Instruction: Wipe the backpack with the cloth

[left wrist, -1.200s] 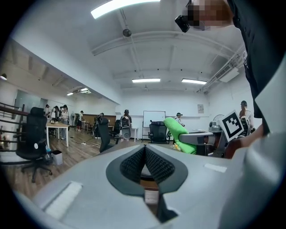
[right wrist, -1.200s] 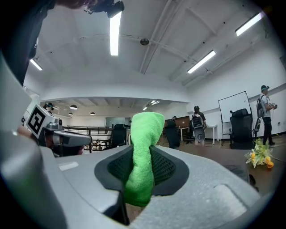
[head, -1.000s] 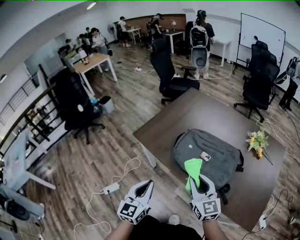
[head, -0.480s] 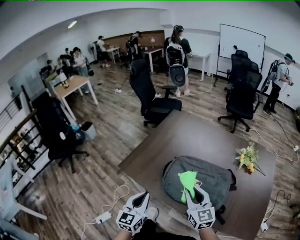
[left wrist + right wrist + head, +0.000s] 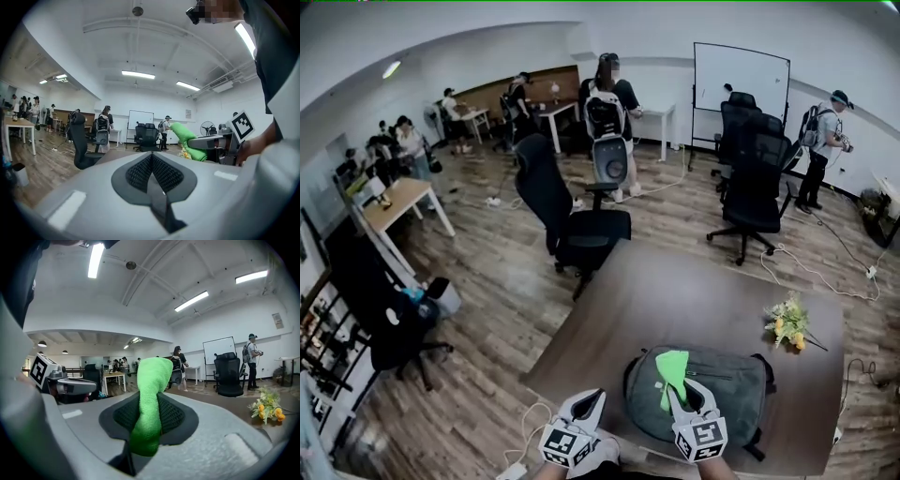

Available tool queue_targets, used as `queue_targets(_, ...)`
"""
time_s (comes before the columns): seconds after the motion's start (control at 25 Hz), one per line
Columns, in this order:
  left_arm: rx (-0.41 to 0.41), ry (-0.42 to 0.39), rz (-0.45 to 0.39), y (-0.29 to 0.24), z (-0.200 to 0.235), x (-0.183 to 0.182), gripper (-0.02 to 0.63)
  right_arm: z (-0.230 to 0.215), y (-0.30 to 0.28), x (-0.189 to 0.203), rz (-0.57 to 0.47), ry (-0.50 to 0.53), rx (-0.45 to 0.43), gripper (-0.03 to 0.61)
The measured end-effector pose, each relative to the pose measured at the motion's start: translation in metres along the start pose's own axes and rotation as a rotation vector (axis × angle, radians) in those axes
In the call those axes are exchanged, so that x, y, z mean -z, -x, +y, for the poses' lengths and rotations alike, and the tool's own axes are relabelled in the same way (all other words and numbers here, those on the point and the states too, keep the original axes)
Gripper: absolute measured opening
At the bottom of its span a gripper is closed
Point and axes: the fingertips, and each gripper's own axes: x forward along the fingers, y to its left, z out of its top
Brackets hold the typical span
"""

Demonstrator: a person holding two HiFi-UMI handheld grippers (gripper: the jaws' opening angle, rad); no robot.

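A backpack (image 5: pixel 727 398) lay on the brown office table (image 5: pixel 675 291), the right gripper (image 5: pixel 682 392) pinching the green cloth (image 5: pixel 673 367) and the left gripper (image 5: pixel 589 401) closed on nothing.

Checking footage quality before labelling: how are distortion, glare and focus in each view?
Head view: heavy fisheye bowing the walls, even light, backpack and cloth clear. Left gripper view: black round vignette, ceiling lamps blown out. Right gripper view: same vignette, bright lamps, cloth sharp.
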Motion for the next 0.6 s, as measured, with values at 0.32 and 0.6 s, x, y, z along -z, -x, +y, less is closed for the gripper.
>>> queue_targets(0.32, 0.130, 0.005, 0.030, -0.058, 0.039, 0.005, 0.018, -0.026, -0.050, 0.021, 0.046, -0.029, 0.124, 0.099)
queue_targets(0.6, 0.230, 0.081, 0.110, -0.103, 0.056, 0.031, 0.020, -0.049, -0.069, 0.074, 0.152, -0.090, 0.250, 0.098)
